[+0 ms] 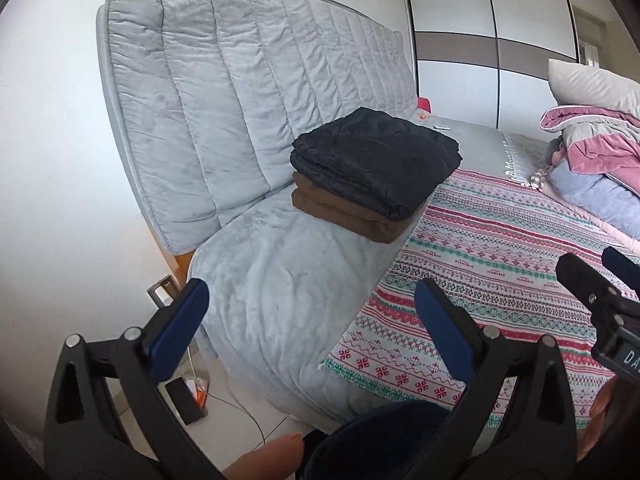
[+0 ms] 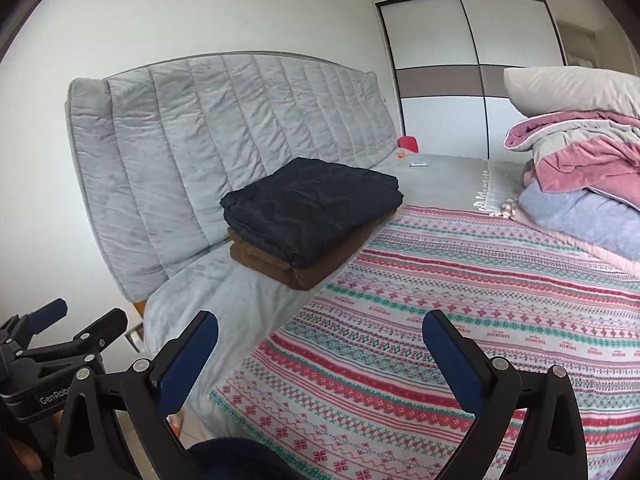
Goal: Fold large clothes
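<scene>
Two folded garments are sitting stacked at the head of the bed, a black jacket (image 1: 376,160) lying on a brown one (image 1: 340,212), both resting on the grey plush cover (image 1: 280,280) just in front of the padded headboard (image 1: 248,92). What looks to be waiting for folding is heaping up on the far right side: a loose pile of pink and grey clothes (image 2: 580,160), with a pillow (image 2: 572,88) sitting on top. That pile is lying ahead and to the right of both grippers, across the patterned blanket (image 2: 440,300), and its long side is running roughly along the bed's right edge. I'd judge the right gripper (image 2: 320,352) to be the nearer of the two, so it should be leading any reach. Its jaws are standing spread wide with nothing between them. The left gripper (image 1: 312,320) is hanging over the near-left corner of the bed, its jaws likewise spread apart and empty.
</scene>
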`<action>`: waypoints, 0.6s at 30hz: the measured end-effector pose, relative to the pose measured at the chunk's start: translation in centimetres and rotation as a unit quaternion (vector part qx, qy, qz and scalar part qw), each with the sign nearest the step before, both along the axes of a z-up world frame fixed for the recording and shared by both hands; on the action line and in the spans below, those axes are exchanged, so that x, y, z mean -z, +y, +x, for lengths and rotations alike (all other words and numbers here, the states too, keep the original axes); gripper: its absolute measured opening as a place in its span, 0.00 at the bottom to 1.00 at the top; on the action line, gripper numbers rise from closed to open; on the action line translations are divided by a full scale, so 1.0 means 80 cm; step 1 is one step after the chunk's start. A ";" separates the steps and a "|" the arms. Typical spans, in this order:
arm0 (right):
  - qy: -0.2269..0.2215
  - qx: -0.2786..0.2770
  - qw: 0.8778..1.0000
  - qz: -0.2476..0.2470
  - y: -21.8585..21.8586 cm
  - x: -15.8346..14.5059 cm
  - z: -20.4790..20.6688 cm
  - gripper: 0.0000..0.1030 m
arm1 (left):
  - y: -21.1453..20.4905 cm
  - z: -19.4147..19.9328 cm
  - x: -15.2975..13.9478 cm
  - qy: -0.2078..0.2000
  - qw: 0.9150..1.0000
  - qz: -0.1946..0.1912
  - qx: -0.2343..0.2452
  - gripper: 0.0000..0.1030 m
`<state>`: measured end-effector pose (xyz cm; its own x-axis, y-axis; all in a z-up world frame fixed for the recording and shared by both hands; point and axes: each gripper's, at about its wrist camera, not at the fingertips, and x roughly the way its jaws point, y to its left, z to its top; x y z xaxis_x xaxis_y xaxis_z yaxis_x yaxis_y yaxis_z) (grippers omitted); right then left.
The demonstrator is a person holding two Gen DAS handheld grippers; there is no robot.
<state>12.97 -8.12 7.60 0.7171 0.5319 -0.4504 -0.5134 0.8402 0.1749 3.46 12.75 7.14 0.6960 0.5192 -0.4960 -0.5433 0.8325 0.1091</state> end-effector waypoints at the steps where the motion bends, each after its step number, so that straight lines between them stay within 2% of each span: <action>1: 0.000 0.001 1.000 0.000 -0.002 0.000 0.000 1.00 | -0.002 0.000 -0.001 -0.003 1.000 0.000 -0.002 0.99; 7: -0.013 0.007 1.000 -0.014 -0.008 -0.002 -0.003 1.00 | -0.004 0.003 -0.003 -0.013 1.000 -0.019 0.001 0.99; 18: -0.010 0.004 1.000 -0.017 -0.010 -0.001 -0.002 1.00 | -0.016 0.010 -0.001 -0.008 1.000 -0.018 0.005 0.99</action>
<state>12.80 -8.90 7.67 0.7305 0.5108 -0.4532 -0.5094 0.8496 0.1365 4.30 11.51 7.19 0.7098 0.4939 -0.5022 -0.5355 0.8415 0.0708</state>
